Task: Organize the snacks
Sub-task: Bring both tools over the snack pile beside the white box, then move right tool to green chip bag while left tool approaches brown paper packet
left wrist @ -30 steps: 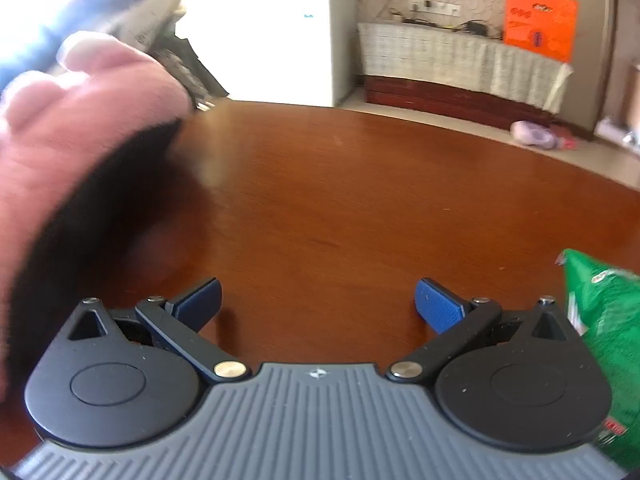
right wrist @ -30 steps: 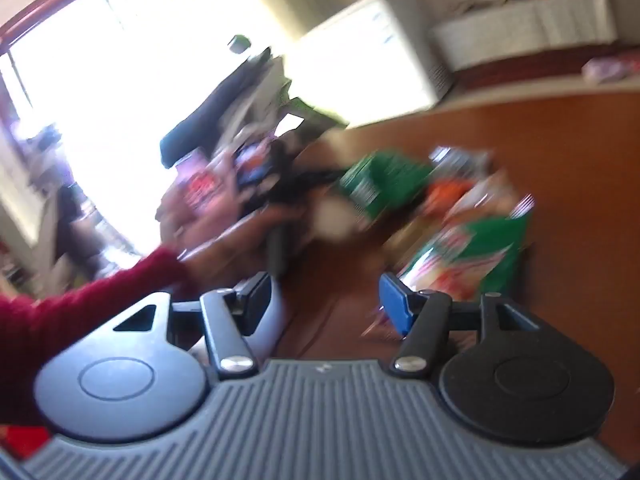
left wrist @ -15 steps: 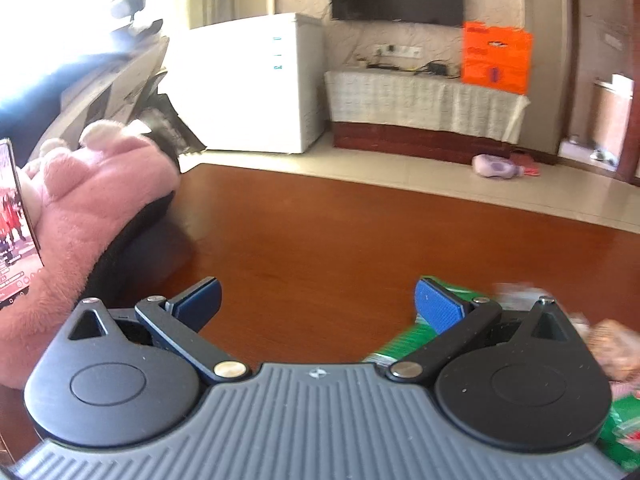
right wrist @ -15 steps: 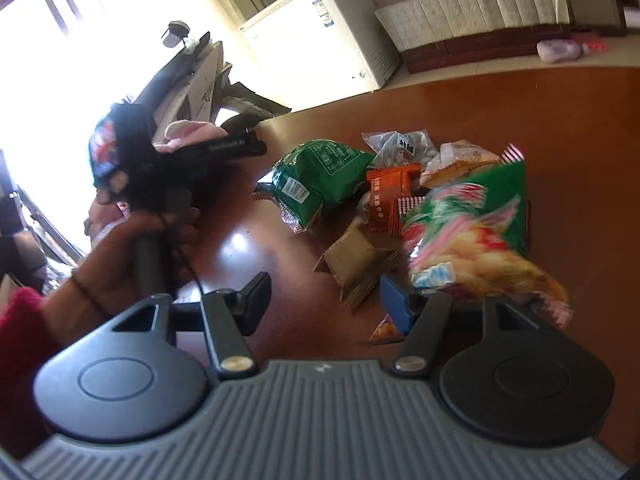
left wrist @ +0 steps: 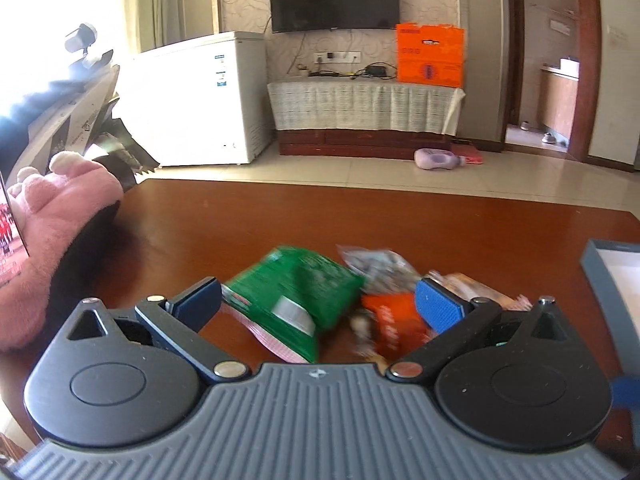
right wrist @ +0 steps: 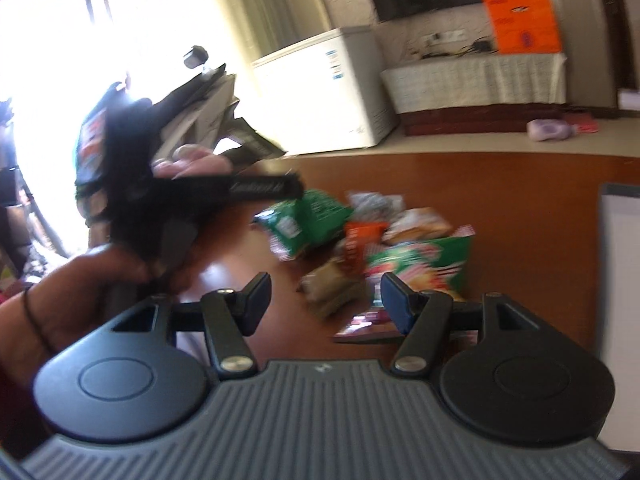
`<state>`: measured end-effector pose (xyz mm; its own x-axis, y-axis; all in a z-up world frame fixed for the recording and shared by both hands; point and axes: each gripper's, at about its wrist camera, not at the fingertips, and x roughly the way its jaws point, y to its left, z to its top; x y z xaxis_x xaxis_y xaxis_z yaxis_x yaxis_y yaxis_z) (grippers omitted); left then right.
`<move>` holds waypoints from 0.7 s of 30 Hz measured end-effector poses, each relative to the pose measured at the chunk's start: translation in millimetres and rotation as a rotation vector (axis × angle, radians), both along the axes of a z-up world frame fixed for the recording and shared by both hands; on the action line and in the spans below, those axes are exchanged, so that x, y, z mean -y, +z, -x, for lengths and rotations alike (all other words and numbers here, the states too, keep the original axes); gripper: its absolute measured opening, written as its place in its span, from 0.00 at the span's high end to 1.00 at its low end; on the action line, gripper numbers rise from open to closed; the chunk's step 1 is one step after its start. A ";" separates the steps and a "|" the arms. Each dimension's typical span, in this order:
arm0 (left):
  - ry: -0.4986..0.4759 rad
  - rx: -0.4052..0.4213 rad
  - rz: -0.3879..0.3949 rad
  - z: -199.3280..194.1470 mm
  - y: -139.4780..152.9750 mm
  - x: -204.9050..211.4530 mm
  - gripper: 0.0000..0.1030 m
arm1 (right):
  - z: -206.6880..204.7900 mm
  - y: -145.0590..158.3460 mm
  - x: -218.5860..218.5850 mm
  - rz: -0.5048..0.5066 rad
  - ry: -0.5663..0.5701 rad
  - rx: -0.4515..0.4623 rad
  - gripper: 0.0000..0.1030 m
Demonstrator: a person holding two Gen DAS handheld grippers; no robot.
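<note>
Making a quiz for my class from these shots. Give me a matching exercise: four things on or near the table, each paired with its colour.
Things:
1. plush toy
2. chest freezer
3. box under the TV
4. snack bag nearest the left gripper

Colours:
a. green
b. orange
c. pink
d. white

Pairs: 1-c, 2-d, 3-b, 4-a

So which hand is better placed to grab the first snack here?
Probably the left. The left gripper is open with the green bag right between its fingers. The right gripper is open too, over the brown packet, but its view is more blurred.
</note>
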<state>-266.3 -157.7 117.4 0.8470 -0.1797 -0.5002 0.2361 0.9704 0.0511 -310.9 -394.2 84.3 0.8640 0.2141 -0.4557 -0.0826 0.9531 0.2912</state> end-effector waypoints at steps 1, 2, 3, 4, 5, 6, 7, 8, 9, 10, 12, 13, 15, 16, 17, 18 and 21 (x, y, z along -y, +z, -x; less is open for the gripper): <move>-0.012 -0.005 0.008 4.3 -2.1 0.0 0.00 | 2.2 0.6 4.5 0.009 -0.023 -0.004 0.38; -0.021 -0.014 0.010 14.4 -5.1 4.4 0.00 | 5.4 -2.0 6.7 0.016 -0.044 -0.006 0.38; -0.032 -0.026 0.004 15.3 -9.5 3.2 0.00 | 6.4 -3.1 10.8 0.019 -0.061 -0.009 0.38; -0.042 -0.043 -0.008 19.5 -12.8 4.7 0.00 | 7.8 -3.9 14.5 0.022 -0.074 -0.012 0.38; -0.051 -0.062 -0.021 26.9 -17.7 8.0 0.00 | 9.3 -5.8 17.5 0.026 -0.083 -0.014 0.38; -0.061 -0.078 -0.030 31.1 -23.4 12.6 0.00 | 11.6 -7.5 20.4 0.034 -0.094 -0.015 0.38; -0.074 -0.097 -0.038 36.3 -26.9 14.6 0.00 | 12.8 -8.4 22.1 0.044 -0.104 -0.019 0.38; -0.079 -0.108 -0.045 40.7 -30.3 15.0 0.00 | 13.8 -9.7 23.5 0.055 -0.114 -0.025 0.38; -0.085 -0.108 -0.049 41.9 -30.6 13.7 0.00 | 15.3 -13.2 24.9 0.064 -0.120 -0.030 0.38; -0.098 -0.094 -0.050 46.1 -32.0 14.2 0.00 | 15.5 -14.0 26.1 0.068 -0.123 -0.034 0.38; -0.120 -0.059 -0.067 52.6 -32.2 17.0 0.00 | 16.2 -15.8 26.3 0.075 -0.127 -0.032 0.38; -0.130 -0.044 -0.079 52.8 -31.4 20.3 0.00 | 16.2 -16.9 25.6 0.079 -0.129 -0.031 0.38; -0.139 -0.037 -0.076 48.8 -29.8 21.7 0.00 | 15.7 -18.5 22.1 0.088 -0.129 -0.029 0.38; -0.139 -0.048 -0.062 45.3 -30.4 21.9 0.00 | 14.9 -18.9 19.6 0.093 -0.126 -0.029 0.38; -0.142 -0.063 -0.051 42.8 -32.0 22.8 0.00 | 14.8 -18.9 16.1 0.102 -0.122 -0.029 0.38; -0.143 -0.072 -0.049 39.1 -33.0 25.4 0.00 | 14.6 -19.4 13.1 0.113 -0.117 -0.028 0.39; -0.127 -0.072 -0.061 34.4 -33.2 24.8 0.00 | 11.4 -20.5 6.4 0.139 -0.128 -0.027 0.40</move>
